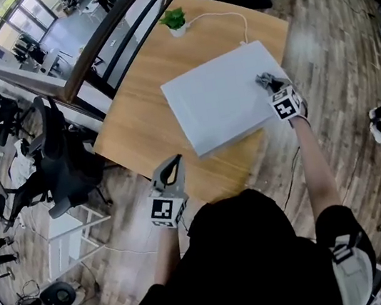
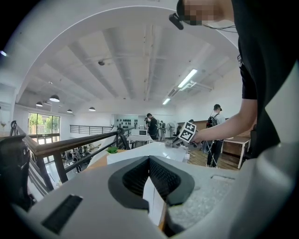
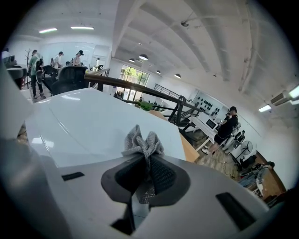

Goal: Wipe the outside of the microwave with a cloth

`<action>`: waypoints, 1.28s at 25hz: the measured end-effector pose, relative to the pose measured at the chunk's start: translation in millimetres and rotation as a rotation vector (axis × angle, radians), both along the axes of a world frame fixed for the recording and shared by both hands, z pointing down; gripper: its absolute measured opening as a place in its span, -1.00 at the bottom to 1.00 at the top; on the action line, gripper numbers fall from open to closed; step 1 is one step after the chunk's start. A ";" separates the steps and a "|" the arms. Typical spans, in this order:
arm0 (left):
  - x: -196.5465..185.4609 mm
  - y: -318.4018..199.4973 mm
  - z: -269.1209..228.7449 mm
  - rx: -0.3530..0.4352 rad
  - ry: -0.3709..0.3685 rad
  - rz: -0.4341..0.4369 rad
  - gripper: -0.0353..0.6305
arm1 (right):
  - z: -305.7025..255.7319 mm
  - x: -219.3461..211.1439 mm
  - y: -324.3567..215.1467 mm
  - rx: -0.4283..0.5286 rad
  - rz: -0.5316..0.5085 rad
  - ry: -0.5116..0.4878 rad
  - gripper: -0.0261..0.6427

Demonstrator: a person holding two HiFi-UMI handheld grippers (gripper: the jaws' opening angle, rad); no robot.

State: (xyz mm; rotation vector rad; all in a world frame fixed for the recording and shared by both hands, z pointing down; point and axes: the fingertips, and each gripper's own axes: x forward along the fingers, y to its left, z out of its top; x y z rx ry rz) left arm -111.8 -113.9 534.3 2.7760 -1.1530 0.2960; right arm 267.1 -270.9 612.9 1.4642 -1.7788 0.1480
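Knitted grey cloth, glossy white microwave

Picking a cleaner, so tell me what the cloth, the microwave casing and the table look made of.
Cloth: grey woven or knitted fabric, visible mesh texture, crumpled.
Microwave: smooth white casing, probably painted metal, soft reflections.
Table: light wood-look top, possibly laminate.

The left gripper and right gripper have light grey moulded housings, each with dark rectangular slots recessed in the upper face. The jaw pads are dark grey and finely ribbed, set in a rounded dark collar. Each unit carries a marker cube with white faces and black square patterns. The operator wears a black short-sleeved top; the sleeve ends above the elbow. A dark head-mounted unit carries a thin cable.
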 end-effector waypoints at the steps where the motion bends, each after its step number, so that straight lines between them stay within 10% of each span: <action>1: -0.7 0.0 1.0 -0.001 0.002 0.005 -0.89 | 4.2 -7.8 2.2 -0.019 -0.010 0.004 -0.84; 32: -42.4 12.2 20.5 -0.019 0.053 0.076 -0.89 | 10.9 -252.6 32.3 -0.089 -0.340 -0.006 -0.84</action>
